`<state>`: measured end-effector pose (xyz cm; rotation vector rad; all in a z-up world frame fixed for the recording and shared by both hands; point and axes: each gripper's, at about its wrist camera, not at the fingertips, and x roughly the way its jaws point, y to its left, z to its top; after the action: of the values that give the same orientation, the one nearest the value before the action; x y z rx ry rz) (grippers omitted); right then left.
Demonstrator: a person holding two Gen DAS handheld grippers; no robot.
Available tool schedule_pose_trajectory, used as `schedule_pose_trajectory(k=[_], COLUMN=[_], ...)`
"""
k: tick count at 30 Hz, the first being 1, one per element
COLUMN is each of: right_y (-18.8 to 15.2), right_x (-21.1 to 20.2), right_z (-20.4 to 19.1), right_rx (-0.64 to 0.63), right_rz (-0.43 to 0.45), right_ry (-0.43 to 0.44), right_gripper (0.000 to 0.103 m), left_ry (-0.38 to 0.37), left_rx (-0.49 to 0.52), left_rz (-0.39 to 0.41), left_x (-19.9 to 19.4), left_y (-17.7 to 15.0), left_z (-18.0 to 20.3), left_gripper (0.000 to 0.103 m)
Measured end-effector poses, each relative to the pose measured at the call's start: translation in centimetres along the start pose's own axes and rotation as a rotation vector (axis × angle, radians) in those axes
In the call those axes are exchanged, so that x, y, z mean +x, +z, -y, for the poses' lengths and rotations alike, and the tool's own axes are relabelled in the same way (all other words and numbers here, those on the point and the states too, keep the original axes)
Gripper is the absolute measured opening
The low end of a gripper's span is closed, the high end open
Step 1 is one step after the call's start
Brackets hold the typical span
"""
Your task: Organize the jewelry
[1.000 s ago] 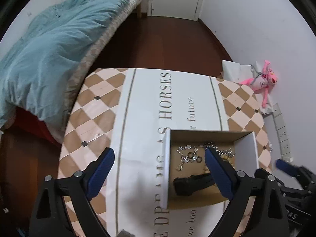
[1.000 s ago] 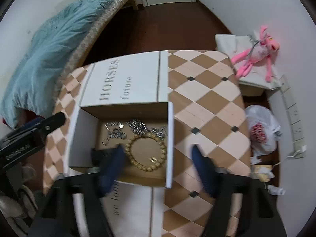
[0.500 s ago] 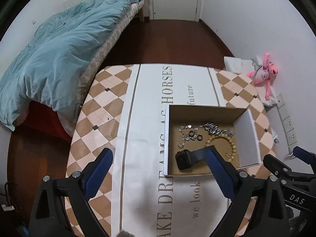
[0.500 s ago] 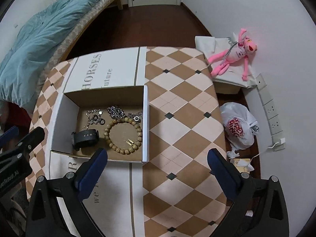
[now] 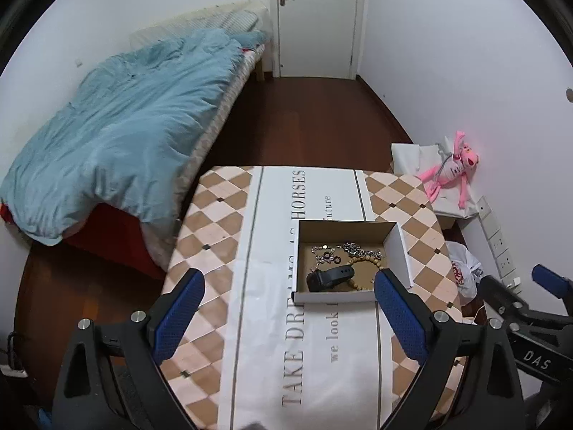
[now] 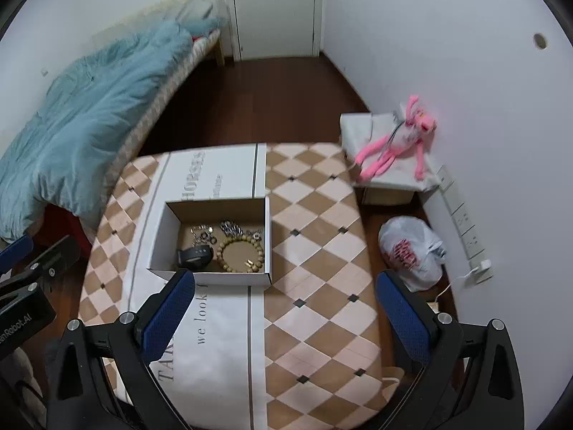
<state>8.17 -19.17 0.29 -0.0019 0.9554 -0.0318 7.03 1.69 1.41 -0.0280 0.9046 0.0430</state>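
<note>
We see even, dim indoor light, soft shadows, strong fisheye bending and dark corner vignetting; right wrist view slightly motion-blurred.

The left gripper (image 5: 286,301) hangs above the near part of the table (image 5: 215,222), fingers spread wide with nothing between them. A shallow cardboard box (image 5: 397,251) sits toward the table's right edge, holding a black watch (image 5: 327,277), a wooden bead bracelet (image 5: 365,263) and tangled silver chains (image 5: 343,251). The right gripper (image 5: 530,308) shows at the right.

Blue duvet (image 5: 118,132) on bed, pink plush (image 6: 397,143) by wall, plastic bag (image 6: 412,251).
</note>
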Motion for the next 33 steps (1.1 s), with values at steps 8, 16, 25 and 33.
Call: schedule_pose_trajectory(k=[8, 16, 25, 33], right_y=[-0.3, -1.1, -1.4, 0.3], right_x=[-7.3, -11.7, -12.2, -11.0], right_z=[-0.3, -1.1, -1.2, -1.5], right_rx=[-0.017, -0.03, -0.037, -0.052], right_rz=[0.095, 0.143, 0.124, 0.118], right_ry=[0.005, 0.02, 0.032, -0.002], right_gripper=[0.102, 0.103, 0.103, 0.103], left_ry=[0.017, 0.009, 0.001, 0.001], left_rx=[0.005, -0.004, -0.006, -0.01], left_rz=[0.071, 0.1, 0.085, 0.054], left_x=[-6.0, -9.2, -10.1, -8.9], left_y=[-0.8, -1.3, -1.5, 0.0], left_z=[-0.3, -0.9, -0.5, 0.1], left_gripper=[0.096, 0.096, 0.096, 0.096])
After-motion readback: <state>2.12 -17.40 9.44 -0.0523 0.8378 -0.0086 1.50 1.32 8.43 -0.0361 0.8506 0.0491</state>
